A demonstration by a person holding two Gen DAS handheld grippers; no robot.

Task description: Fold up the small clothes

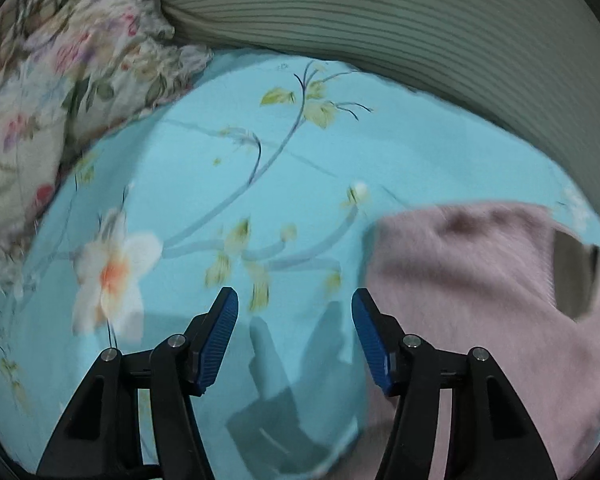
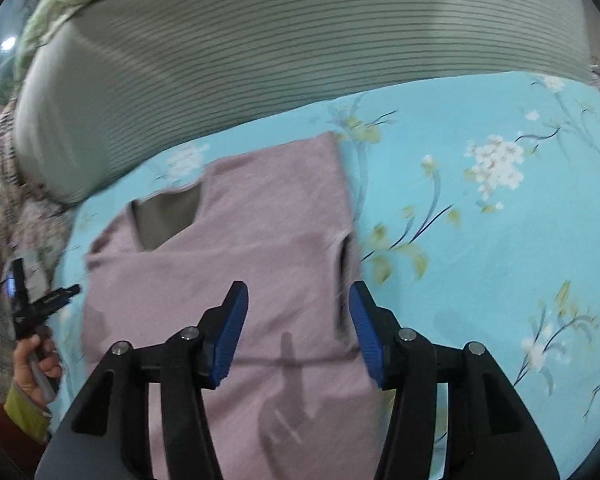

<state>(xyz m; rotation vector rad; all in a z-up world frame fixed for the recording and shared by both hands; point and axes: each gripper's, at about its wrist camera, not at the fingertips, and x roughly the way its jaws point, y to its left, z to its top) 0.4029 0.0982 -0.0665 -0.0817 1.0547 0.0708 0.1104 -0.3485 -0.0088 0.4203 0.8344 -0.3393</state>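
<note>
Nearby, striped cushion borders pink garment; both tongs spread, empty.

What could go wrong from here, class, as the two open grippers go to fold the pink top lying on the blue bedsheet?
1. The pink top lies flat on the soft bedsheet, so the right gripper may pinch sheet along with the garment.
2. The left gripper hangs over bare sheet beside the top's edge, so it could close on nothing.
3. The striped pillow sits near the top's far edge and may crowd a fold.
</note>
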